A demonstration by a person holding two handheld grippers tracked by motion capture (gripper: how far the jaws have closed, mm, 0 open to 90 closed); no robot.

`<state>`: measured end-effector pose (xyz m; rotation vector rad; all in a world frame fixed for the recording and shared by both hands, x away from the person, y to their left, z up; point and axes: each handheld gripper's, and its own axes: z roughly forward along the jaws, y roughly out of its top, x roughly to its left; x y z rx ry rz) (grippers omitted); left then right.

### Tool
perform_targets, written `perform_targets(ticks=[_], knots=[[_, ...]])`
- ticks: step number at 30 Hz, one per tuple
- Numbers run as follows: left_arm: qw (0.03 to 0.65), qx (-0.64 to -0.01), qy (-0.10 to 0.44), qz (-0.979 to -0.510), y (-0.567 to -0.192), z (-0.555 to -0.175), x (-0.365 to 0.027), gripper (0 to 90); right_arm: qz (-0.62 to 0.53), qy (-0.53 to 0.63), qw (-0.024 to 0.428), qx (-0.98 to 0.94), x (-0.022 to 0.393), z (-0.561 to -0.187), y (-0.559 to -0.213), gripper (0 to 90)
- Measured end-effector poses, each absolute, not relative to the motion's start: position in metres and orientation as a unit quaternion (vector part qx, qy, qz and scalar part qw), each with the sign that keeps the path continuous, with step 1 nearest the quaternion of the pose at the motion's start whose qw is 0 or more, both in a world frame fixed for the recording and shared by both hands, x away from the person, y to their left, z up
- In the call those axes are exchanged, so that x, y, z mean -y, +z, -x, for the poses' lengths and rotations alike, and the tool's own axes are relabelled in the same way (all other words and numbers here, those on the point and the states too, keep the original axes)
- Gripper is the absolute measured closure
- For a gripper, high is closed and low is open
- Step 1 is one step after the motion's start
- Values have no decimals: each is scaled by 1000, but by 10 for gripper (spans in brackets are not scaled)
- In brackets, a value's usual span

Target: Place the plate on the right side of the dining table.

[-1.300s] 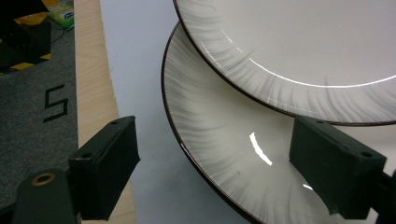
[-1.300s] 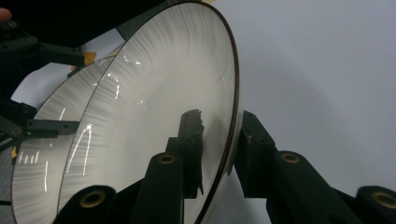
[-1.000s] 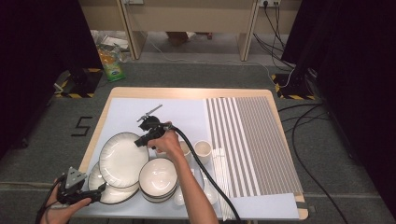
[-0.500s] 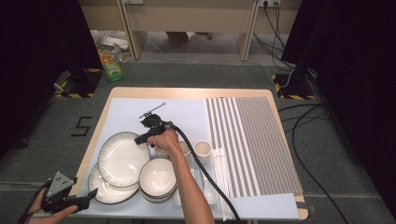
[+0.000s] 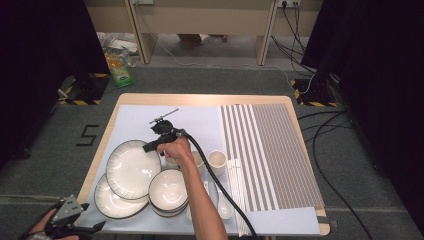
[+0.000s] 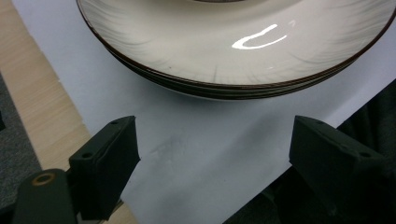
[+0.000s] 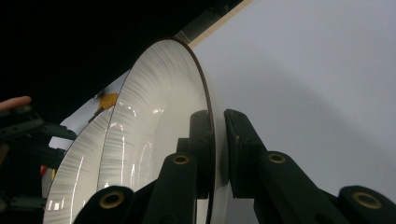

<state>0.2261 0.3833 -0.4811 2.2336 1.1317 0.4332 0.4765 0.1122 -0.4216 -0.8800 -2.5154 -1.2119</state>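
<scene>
A large white plate with a dark rim (image 5: 131, 169) lies on the left of the pale mat, overlapping a second plate (image 5: 112, 202) toward the front. My right gripper (image 5: 148, 148) is shut on the upper plate's far right rim; in the right gripper view the jaws (image 7: 217, 121) pinch the thin edge of that plate (image 7: 159, 116), with the lower plate (image 7: 79, 172) behind it. My left gripper (image 5: 97, 227) hangs off the table's front left corner, jaws wide apart (image 6: 212, 140) and nothing between them, pointing at the plates (image 6: 233, 46).
A stack of bowls (image 5: 168, 190) sits just right of the plates, with a small cup (image 5: 216, 160), a white spoon (image 5: 223, 205) and white sticks (image 5: 237, 190) beyond. A striped mat (image 5: 270, 155) covers the table's right half. The wooden table edge (image 6: 32, 107) runs left of the mat.
My left gripper has pulled back from beside the front plate to off the table's front left corner. The right gripper has stayed at the upper plate's rim.
</scene>
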Motion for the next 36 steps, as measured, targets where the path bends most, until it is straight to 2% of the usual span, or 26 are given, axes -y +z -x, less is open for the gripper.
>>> perform_targets(ticks=[14, 25, 36], knots=[[303, -429, 151, -838, -493, -234, -381, 144, 302, -427, 89, 847, -106, -478, -412, 797], [313, -432, 148, -833, -496, -236, -381, 102, 327, -459, 88, 821, -102, -480, -403, 774], [317, -432, 150, -831, -498, -236, -381, 87, 357, -513, 81, 776, -73, -491, -379, 766]])
